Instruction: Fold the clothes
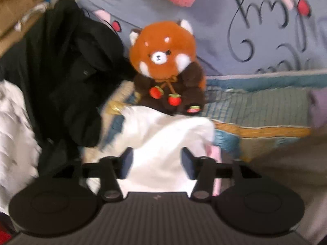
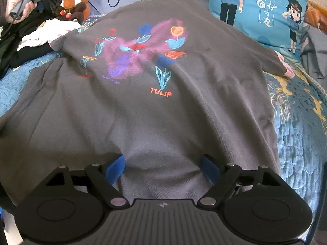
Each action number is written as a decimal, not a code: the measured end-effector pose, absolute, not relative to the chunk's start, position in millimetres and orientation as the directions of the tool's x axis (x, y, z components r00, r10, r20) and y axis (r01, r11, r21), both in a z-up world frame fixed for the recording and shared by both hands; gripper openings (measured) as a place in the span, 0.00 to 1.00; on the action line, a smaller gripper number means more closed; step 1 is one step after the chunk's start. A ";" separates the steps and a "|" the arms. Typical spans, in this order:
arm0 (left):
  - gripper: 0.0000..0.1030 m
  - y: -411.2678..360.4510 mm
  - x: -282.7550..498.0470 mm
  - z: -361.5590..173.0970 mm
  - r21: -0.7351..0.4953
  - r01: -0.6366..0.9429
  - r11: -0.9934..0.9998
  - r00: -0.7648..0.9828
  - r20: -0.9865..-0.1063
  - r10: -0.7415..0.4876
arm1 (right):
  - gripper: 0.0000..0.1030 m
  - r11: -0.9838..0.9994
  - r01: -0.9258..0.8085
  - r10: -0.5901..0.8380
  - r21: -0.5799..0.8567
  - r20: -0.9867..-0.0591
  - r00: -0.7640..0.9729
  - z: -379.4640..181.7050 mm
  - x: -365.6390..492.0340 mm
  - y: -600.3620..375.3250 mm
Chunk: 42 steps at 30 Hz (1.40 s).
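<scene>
A grey T-shirt [image 2: 155, 112] with a tulip print lies spread face up on the bed. Its near hem runs under my right gripper [image 2: 163, 169]. That gripper is open, its blue pads [image 2: 115, 169] wide apart with grey cloth lying loosely between them. In the left wrist view my left gripper [image 1: 157, 163] is open over a crumpled white garment [image 1: 163, 138]. The cloth shows between the fingers, but neither pad presses on it. The same white garment [image 2: 47, 34] lies just off the T-shirt's far left sleeve. A hand [image 2: 18, 2] holds the left gripper's handle there.
A red panda plush [image 1: 163, 61] sits right behind the white garment. A heap of black clothes [image 1: 67, 71] lies to its left, with cardboard boxes [image 1: 16, 6] beyond. A blue cartoon pillow [image 2: 261, 14] lies at the far right. The blue quilt [image 2: 302, 132] shows around the shirt.
</scene>
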<state>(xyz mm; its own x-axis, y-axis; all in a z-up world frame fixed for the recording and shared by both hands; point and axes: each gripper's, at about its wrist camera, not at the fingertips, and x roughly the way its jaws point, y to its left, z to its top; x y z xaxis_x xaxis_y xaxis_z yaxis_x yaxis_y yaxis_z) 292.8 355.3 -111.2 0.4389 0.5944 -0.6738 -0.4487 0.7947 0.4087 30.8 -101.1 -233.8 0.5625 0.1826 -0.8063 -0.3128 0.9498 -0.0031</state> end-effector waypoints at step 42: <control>0.02 282.9 -81.9 -172.6 -0.177 -0.260 0.949 0.443 -0.895 -0.045 | 0.71 0.965 -0.241 0.224 0.099 -0.786 0.576 -203.3 -26.2 -114.0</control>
<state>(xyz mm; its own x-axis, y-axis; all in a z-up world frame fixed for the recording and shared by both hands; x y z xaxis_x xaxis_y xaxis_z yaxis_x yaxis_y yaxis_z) -81.9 282.9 -172.6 0.4433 -0.0452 -0.8952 -0.2600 0.9493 -0.1767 -26.2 -114.0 -203.3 0.5756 0.2241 -0.7864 -0.2412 0.9655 0.0985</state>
